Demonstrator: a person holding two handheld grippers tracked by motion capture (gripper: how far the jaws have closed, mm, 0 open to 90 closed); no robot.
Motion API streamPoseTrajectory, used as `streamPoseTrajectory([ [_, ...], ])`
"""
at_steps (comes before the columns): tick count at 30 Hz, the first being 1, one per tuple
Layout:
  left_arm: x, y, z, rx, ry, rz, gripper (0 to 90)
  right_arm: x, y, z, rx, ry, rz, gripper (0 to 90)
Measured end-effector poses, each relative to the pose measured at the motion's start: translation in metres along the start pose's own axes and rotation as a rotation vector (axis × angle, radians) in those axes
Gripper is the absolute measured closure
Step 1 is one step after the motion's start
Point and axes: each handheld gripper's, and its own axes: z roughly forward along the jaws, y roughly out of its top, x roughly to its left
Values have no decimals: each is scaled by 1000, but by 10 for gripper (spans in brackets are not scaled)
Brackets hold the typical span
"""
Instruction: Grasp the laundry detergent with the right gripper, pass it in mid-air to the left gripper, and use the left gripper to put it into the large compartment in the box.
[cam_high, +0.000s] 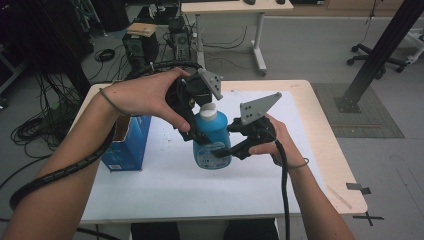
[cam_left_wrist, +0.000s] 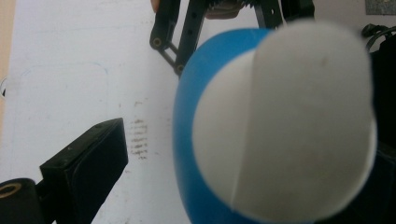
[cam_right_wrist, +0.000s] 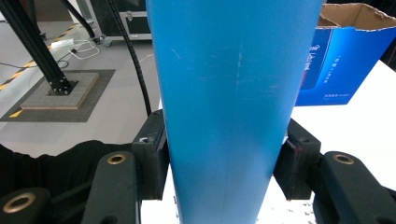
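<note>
With the right gripper (cam_high: 227, 145) clamped on the blue bottle (cam_high: 212, 142) mid-tabletop, the left gripper (cam_high: 197, 131), jaws wide, should centre squarely on the white cap (cam_high: 208, 111) before closing.

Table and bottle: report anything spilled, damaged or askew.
No spill shows. The blue bottle stands upright, capped, clamped by the right gripper. Odd bits: dark scuff marks on the white table, and the blue box has a torn-looking top flap.
</note>
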Motion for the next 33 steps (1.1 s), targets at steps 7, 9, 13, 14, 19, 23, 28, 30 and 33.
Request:
streamPoseTrajectory([
  [7, -1, 2, 0, 4, -4, 2, 41, -1, 0, 3, 5, 1, 6, 459],
  [9, -1, 2, 0, 3, -2, 0, 42, -1, 0, 3, 5, 2, 4, 459],
  [13, -1, 1, 1, 4, 0, -10, 46, -1, 1, 3, 9, 3, 6, 459],
  [14, -1, 1, 1, 6, -4, -17, 48, -1, 1, 3, 9, 4, 3, 459],
  [19, -1, 2, 1, 12, -9, -25, 76, 0, 2, 4, 11, 7, -3, 459],
  [23, -1, 3, 1, 20, -21, -25, 117, 1, 3, 4, 12, 7, -4, 459],
  [28, -2, 4, 1, 28, -25, -27, 145, 1, 3, 3, 12, 9, -6, 459],
  [30, -2, 4, 2, 34, -30, -30, 150, 1, 3, 3, 8, 9, -6, 459],
  [33, -2, 4, 2, 36, -30, -32, 177, 2, 3, 2, 7, 9, -8, 459],
])
